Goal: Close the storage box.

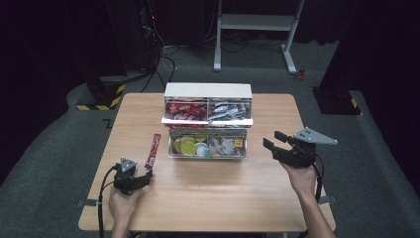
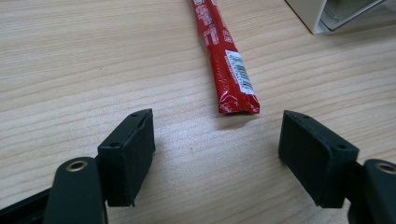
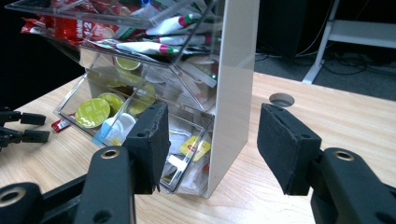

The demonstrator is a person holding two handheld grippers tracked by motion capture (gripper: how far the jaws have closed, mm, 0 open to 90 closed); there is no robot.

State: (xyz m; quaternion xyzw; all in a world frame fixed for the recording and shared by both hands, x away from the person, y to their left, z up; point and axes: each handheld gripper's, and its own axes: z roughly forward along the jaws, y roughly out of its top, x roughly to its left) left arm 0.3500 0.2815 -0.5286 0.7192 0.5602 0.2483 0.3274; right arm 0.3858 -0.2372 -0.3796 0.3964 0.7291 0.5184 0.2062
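Wooden table [image 1: 208,198], dark room. Red stick packet [image 2: 224,60] lying free before left gripper [image 1: 147,174], jaws wide, empty. Right gripper [image 1: 271,140] half-open, empty, near dispenser box [image 1: 208,90]. Pickup not yet made.

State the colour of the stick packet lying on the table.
Red, with a white barcode patch; the stick packet shows best in the left gripper view.

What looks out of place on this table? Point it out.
One red stick packet lies loose on the table, left of the organiser, while similar red packets sit in its upper left bin. It lies just ahead of the open left gripper, untouched. Nothing looks spilled or damaged.
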